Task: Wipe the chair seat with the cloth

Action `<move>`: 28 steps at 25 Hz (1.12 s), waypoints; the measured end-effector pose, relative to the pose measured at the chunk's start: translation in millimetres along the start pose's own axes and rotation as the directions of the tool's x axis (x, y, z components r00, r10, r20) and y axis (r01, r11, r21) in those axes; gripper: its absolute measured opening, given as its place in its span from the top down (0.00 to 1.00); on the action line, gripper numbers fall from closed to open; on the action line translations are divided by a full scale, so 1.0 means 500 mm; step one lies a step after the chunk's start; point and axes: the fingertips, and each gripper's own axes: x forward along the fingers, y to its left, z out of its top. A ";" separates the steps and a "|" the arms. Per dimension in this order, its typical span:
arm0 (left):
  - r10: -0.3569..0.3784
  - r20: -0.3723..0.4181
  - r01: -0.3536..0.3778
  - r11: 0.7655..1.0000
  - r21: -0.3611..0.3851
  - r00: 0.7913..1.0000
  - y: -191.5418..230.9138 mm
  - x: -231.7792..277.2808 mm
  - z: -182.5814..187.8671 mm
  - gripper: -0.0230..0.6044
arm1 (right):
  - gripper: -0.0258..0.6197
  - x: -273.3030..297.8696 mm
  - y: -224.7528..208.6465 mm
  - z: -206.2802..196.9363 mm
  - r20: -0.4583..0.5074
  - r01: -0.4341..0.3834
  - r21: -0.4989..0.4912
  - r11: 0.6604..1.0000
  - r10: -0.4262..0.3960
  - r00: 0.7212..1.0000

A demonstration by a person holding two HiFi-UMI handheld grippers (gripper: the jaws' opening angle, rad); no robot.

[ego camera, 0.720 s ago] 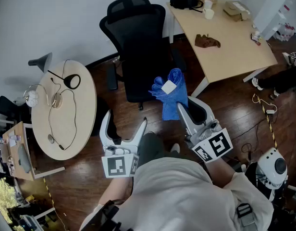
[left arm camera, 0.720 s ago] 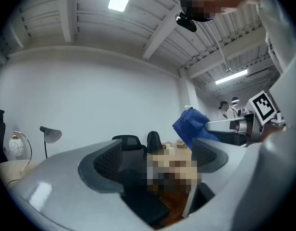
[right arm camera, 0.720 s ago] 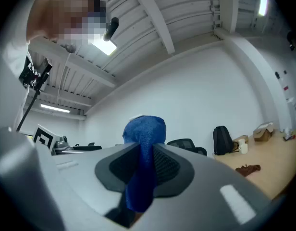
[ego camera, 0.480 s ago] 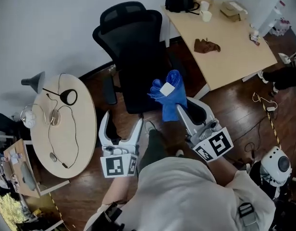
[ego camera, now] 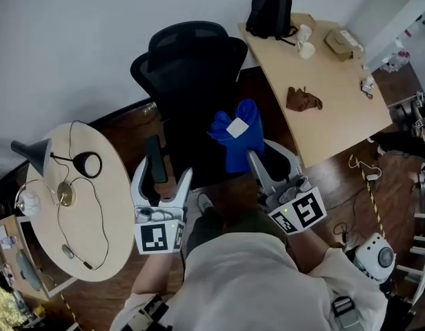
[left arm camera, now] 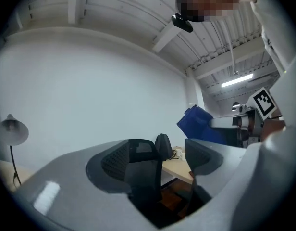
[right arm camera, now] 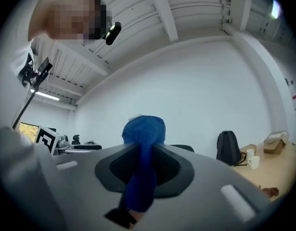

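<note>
Right gripper [ego camera: 259, 149] has its jaws pinched narrow on the blue cloth [ego camera: 236, 140]; its own view shows the fabric squeezed between them [right arm camera: 143, 162] and bunching above the tips [right arm camera: 144, 129]. Left gripper [ego camera: 163, 171] stands wide apart with nothing between its jaws [left arm camera: 160, 170], only the chair back seen through the gap.

Dark wooden floor [ego camera: 323, 185] lies under everything. A long pale desk [ego camera: 337, 95] stretches to the right, and a round table [ego camera: 109, 205] sits to the left. Between them stands the black office chair [ego camera: 192, 67], its back toward the wall and its seat [ego camera: 199, 161] facing the person. The cloth hangs in front of the chair back, over the seat; from the left gripper view it is raised clear of the chair [left arm camera: 138, 165].

A black backpack [ego camera: 271, 9] rests at the desk's far end, with a brown rag [ego camera: 302, 98] mid-desk and a white cup [ego camera: 305, 47] near the backpack.
</note>
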 end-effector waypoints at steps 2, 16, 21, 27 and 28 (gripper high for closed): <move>-0.002 -0.006 0.002 1.000 0.003 1.000 0.012 0.066 -0.005 0.31 | 0.84 0.046 -0.054 -0.010 -0.023 0.006 0.005 1.000 -0.006 1.000; 0.183 -0.148 -0.192 0.980 -0.054 0.972 0.025 0.122 -0.620 0.74 | 0.84 0.109 -0.312 -0.852 -0.409 -0.094 0.131 0.987 0.140 0.902; 0.193 -0.074 -0.195 0.980 -0.023 0.978 0.097 0.089 -0.803 0.74 | 0.84 0.148 -0.336 -1.256 -0.468 -0.010 0.136 0.991 0.073 0.881; 0.158 -0.038 -0.158 0.987 0.013 0.987 0.100 0.008 -0.848 0.74 | 0.84 0.178 -0.252 -1.729 -0.708 0.114 0.200 0.973 0.063 0.704; 0.152 -0.051 -0.152 0.988 -0.004 0.987 0.103 -0.007 -0.859 0.74 | 0.84 0.186 -0.227 -1.801 -0.755 0.138 0.212 0.968 0.072 0.652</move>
